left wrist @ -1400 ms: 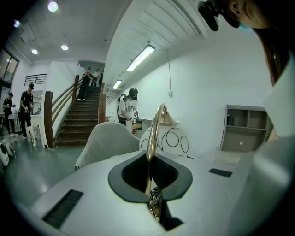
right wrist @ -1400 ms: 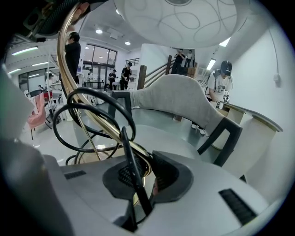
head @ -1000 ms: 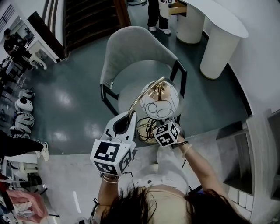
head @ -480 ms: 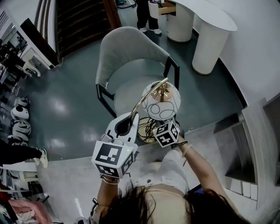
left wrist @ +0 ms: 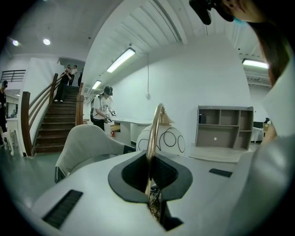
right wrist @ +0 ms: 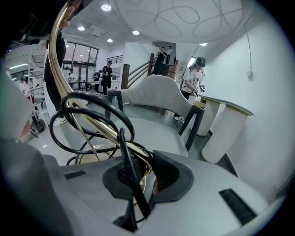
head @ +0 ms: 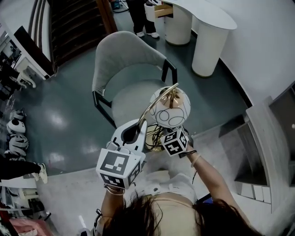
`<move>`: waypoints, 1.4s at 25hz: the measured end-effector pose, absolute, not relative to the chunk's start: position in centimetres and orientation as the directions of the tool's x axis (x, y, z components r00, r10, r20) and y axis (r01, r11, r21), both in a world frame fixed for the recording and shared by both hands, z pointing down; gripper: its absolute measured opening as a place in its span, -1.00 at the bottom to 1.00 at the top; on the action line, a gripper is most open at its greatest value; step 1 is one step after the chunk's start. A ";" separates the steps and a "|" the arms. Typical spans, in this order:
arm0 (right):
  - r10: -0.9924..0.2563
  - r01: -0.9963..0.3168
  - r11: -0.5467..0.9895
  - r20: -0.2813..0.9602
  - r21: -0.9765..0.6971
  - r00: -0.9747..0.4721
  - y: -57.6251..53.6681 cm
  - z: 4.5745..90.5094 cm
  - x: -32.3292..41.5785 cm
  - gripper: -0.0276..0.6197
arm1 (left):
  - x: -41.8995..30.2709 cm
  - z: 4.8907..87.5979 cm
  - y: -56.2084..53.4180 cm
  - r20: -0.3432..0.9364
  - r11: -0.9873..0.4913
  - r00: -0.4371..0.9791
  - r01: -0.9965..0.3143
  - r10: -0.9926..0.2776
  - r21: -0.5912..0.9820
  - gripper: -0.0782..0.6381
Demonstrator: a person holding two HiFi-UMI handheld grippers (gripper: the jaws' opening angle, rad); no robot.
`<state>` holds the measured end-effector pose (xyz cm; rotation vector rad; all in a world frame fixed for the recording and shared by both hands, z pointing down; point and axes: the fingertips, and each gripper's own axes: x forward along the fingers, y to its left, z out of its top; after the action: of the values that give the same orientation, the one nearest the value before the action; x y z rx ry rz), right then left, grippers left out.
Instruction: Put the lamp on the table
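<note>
The lamp has a white globe shade [head: 169,107] with looped line patterns, a curved gold stem [head: 154,99], a round gold base [head: 153,138] and a coiled black cord. It hangs in the air above the chair's front edge, carried by both grippers. My left gripper [head: 138,126] is shut on the gold stem [left wrist: 154,133], with the globe [left wrist: 168,138] just beyond it. My right gripper [head: 162,135] is shut low on the lamp, where the gold base rim and the black cord [right wrist: 92,120] pass between its pads [right wrist: 163,173]. The shade [right wrist: 184,18] fills the top of the right gripper view.
A grey upholstered chair [head: 124,69] with black legs stands right beyond the lamp. A white round-ended table [head: 203,14] on drum legs is at the back right, and a person stands by it. A grey shelf unit [head: 272,152] is at the right. Stairs [left wrist: 55,129] rise at the left.
Both grippers still hold the lamp the same way. The chair and white table have slid left in the head view, and more of the shelf unit shows at the right.
</note>
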<state>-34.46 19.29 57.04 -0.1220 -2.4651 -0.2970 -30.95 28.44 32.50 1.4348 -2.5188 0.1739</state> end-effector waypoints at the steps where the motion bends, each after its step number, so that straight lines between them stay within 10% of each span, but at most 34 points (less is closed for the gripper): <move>1: 0.010 0.155 0.971 0.614 0.183 -0.789 19.0 56.9 -34.1 -0.76 | -30.6 32.4 28.1 0.262 0.506 -0.486 -0.862 -0.834 0.012 -0.76; 35: -0.152 -0.057 0.983 0.611 0.173 -0.777 3.4 55.6 -15.7 -0.76 | -14.2 30.9 12.7 0.265 0.300 -0.284 -0.954 -0.922 0.021 -0.76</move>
<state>-15.74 3.43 55.64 0.1459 -2.4586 -0.1892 -14.18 12.75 30.92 1.7229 -2.3401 0.2068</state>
